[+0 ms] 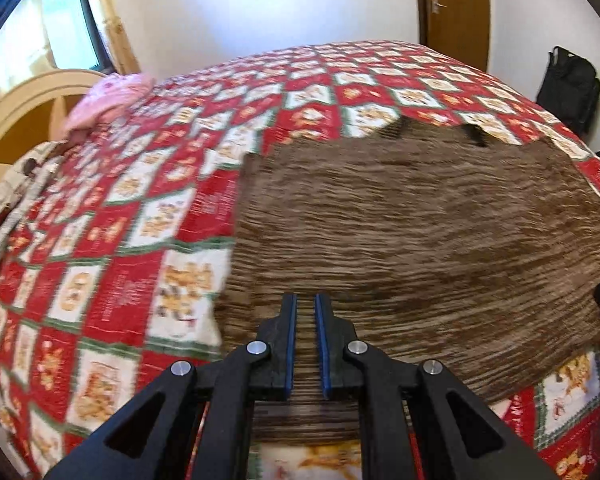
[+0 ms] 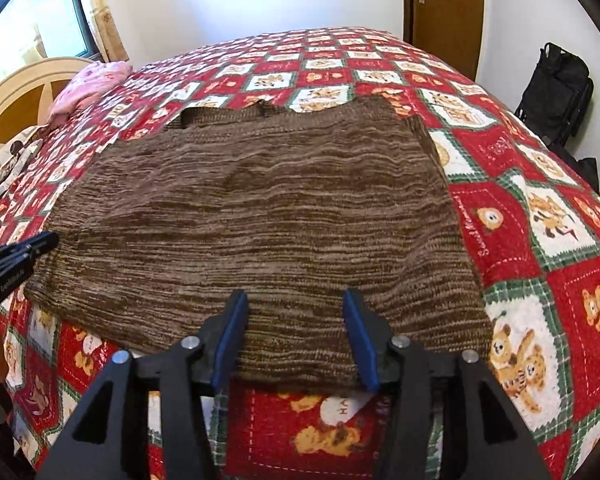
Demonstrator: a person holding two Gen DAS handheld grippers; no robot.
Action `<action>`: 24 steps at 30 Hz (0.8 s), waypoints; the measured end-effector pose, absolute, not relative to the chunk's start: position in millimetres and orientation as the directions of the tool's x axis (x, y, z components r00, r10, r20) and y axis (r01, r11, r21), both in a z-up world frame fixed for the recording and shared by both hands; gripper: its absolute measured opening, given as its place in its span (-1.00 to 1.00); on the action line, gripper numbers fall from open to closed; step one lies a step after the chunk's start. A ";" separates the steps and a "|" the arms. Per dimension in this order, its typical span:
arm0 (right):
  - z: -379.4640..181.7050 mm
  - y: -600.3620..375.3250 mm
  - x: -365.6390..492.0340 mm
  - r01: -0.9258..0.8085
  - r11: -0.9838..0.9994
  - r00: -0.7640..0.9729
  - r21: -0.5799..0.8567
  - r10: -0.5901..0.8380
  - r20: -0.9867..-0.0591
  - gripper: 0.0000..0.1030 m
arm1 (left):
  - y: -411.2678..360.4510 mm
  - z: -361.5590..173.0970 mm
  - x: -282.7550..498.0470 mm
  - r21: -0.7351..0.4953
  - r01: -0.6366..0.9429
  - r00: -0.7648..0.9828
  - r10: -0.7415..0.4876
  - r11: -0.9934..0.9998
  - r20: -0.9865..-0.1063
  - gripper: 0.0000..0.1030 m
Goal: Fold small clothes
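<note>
A brown striped knitted garment [image 2: 260,216] lies flat on the red-and-white patchwork quilt [image 2: 540,208]. The left gripper [image 1: 306,304], jaws nearly closed, appears to pinch its near hem; the right gripper [image 2: 296,300] stands half open, gripping nothing. Next, likely, a fresh grasp to fold.

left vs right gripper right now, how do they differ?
Left gripper: jaws nearly together, a narrow slit between the blue pads. Right gripper: jaws stand well apart.
Left gripper's fingers lie over the brown knit garment close to its left edge; right gripper's straddle its near hem nearer the right side, pads not pressing it.
Shared: both black with blue pads, angled down at the garment.
</note>
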State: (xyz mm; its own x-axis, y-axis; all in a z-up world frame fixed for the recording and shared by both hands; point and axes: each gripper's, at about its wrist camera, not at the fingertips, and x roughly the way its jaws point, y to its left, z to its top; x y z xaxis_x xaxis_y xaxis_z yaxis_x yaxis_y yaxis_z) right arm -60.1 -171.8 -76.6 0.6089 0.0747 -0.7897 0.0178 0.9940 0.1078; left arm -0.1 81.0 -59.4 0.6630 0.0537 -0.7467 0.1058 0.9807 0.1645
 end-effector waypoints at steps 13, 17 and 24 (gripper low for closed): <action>-36.4 -158.2 -75.7 -0.026 0.976 0.692 0.216 0.174 -0.701 0.06 | 112.8 -47.8 -8.9 0.217 -0.058 0.703 0.194 0.974 -0.684 0.30; -30.9 -141.9 -70.8 -0.072 0.960 0.681 0.269 0.245 -0.690 0.06 | 119.1 -48.4 -7.4 0.197 -0.078 0.685 0.196 0.977 -0.702 0.30; -30.1 -115.4 -60.2 -0.106 0.946 0.668 0.306 0.296 -0.683 0.26 | 124.4 -52.8 -6.2 0.180 -0.098 0.657 0.199 0.979 -0.727 0.30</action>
State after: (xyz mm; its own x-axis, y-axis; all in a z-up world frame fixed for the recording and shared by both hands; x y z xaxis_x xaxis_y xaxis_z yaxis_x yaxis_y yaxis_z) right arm -60.2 -115.4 -30.1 0.6684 0.2956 -0.6826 -0.1064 0.9462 0.3056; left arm -6.2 124.4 -52.8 0.6566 0.1995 -0.7274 -0.0984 0.9788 0.1795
